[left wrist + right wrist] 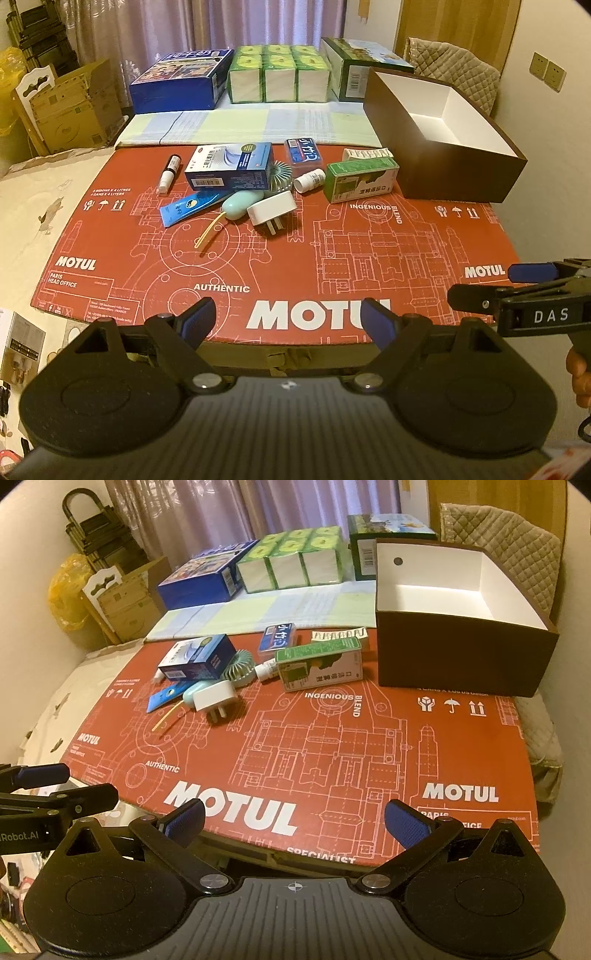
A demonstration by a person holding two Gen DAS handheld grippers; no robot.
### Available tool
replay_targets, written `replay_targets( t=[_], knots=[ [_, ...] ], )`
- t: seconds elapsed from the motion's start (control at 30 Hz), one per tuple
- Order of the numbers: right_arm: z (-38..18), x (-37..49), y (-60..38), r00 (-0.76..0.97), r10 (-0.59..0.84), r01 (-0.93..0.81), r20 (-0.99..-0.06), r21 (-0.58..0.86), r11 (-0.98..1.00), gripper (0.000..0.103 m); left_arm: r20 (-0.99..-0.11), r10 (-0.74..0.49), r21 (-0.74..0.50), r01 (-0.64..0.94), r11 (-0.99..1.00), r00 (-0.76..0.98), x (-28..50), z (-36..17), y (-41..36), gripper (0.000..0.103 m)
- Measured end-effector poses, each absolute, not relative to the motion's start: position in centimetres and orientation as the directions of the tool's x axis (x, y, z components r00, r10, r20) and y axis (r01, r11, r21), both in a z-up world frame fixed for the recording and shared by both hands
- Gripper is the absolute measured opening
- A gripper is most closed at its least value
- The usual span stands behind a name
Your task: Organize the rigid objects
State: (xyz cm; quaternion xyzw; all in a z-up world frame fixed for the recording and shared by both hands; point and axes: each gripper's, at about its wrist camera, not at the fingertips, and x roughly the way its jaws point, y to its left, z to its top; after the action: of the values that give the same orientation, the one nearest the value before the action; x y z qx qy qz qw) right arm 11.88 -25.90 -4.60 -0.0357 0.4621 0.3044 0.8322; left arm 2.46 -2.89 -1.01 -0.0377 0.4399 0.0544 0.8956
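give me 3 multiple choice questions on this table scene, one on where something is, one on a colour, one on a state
1. Where does the green carton lie relative to the dark box?
A. inside it
B. on the red mat to its left
C. on top of it

2. What colour is the wall plug?
A. white
B. black
C. yellow

3. In what state is the dark box?
A. shut with a lid
B. open and holding several items
C. open, nothing showing inside

Answers:
1. B, the carton rests flat on the red mat, left of the box's front wall in the right wrist view.
2. A, its body is white, with metal prongs pointing toward the camera.
3. C, there is no lid, and only the white interior shows in both views. Both the left gripper and right gripper are open and hold nothing.
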Motion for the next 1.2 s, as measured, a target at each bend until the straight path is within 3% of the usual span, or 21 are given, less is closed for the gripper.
replay_targets(
  t=[1.2],
  knots=[
    [-5.5, 15.0, -27.4, 0.334, 0.544, -0.592, -0.77, 0.277, 0.757, 0.101, -0.819, 0.098, -0.016, -0.194, 0.981, 0.565, 4.1, -2.2, -3.2, 0.083]
  ],
)
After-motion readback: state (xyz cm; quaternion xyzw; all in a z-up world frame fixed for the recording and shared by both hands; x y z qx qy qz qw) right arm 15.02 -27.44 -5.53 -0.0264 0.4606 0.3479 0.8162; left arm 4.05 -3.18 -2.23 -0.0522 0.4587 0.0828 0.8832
